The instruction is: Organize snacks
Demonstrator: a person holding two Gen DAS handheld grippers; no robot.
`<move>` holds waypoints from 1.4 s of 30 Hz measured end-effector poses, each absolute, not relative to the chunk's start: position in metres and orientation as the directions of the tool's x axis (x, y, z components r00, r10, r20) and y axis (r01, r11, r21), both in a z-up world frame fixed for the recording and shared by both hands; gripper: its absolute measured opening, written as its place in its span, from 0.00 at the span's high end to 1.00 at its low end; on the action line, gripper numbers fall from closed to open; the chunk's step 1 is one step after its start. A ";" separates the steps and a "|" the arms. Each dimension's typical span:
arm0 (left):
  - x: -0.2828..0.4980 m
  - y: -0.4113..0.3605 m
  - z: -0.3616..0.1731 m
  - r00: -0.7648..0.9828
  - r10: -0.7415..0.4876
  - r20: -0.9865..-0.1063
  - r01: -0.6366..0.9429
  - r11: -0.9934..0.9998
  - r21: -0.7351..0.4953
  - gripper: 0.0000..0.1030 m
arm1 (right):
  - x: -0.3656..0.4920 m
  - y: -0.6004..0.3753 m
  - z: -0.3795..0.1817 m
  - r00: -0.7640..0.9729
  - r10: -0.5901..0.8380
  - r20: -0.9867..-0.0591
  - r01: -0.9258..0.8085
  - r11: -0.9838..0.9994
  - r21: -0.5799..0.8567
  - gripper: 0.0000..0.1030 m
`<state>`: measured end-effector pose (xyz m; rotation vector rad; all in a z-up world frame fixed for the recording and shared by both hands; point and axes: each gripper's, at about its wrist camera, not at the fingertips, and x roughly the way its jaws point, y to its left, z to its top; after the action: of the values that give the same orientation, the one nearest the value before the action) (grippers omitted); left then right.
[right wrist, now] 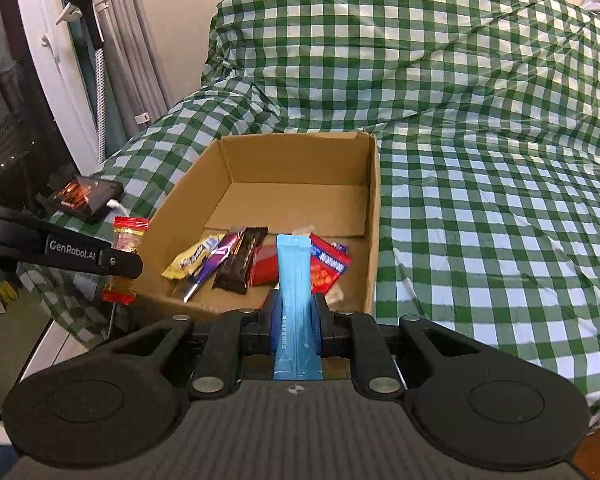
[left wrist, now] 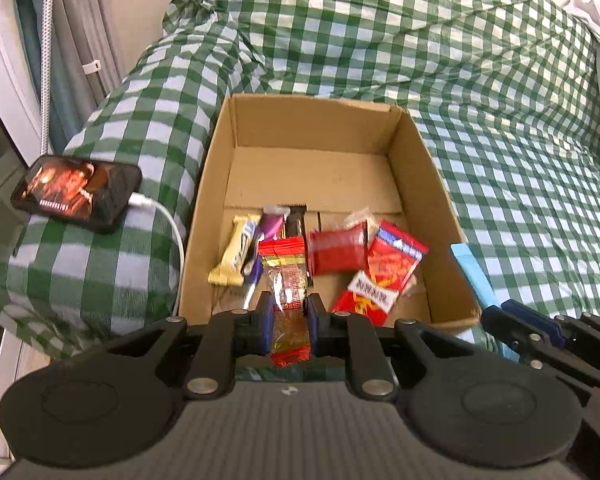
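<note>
Currently my left gripper (left wrist: 290,312) pinches the red-and-clear packet (left wrist: 288,280), my right gripper (right wrist: 296,316) the blue sachet (right wrist: 294,276), both at six o'clock of the cardboard box (left wrist: 440,208); releasing early drops either outside its near wall.

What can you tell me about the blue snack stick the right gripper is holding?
The blue snack stick is a long, flat, light-blue foil-like sachet with crimped ends and small print along its side. The right gripper is shut on its middle, its length running along the fingers, far end over the cardboard box's near edge. Nothing else touches it.
</note>
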<state>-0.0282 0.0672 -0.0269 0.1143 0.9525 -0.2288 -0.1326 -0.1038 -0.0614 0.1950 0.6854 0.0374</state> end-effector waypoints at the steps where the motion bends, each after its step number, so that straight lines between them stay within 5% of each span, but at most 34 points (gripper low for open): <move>1: -0.023 0.067 -0.026 0.561 -0.143 -0.816 0.242 0.970 -0.003 0.82 | -0.127 -0.103 -0.061 0.775 0.097 -0.624 0.028 0.982 0.187 0.84; 20: 0.095 0.047 -0.072 0.503 -0.100 -0.858 0.245 0.969 0.031 0.81 | -0.005 -0.123 -0.094 0.735 0.078 -0.674 0.072 0.979 0.192 0.83; 21: 0.099 0.046 -0.076 0.503 -0.094 -0.859 0.245 0.969 0.037 0.70 | -0.001 -0.125 -0.096 0.734 0.079 -0.675 0.073 0.978 0.193 0.81; 22: 0.104 0.044 -0.081 0.503 -0.076 -0.861 0.242 0.969 0.056 0.38 | 0.004 -0.127 -0.098 0.733 0.078 -0.676 0.076 0.978 0.196 0.80; 24: 0.110 0.044 -0.085 0.517 -0.035 -0.855 0.214 0.973 0.089 0.01 | 0.011 -0.131 -0.099 0.738 0.062 -0.672 0.091 0.977 0.191 0.70; 26: 0.108 0.048 -0.082 0.560 -0.042 -0.827 0.204 0.975 0.088 0.00 | 0.012 -0.133 -0.097 0.746 0.017 -0.666 0.133 0.976 0.174 0.22; 27: 0.106 0.050 -0.081 0.560 -0.046 -0.827 0.206 0.975 0.085 0.00 | 0.009 -0.136 -0.095 0.755 0.006 -0.656 0.148 0.973 0.179 0.16; 42: -0.002 0.076 -0.054 0.554 -0.051 -0.831 0.221 0.971 0.088 0.00 | -0.093 -0.102 -0.076 0.748 0.015 -0.664 0.156 0.968 0.197 0.02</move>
<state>-0.0023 0.0760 -0.0535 0.1907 0.9724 -0.1619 -0.0933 -0.1018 -0.0765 0.2475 0.7236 -0.0782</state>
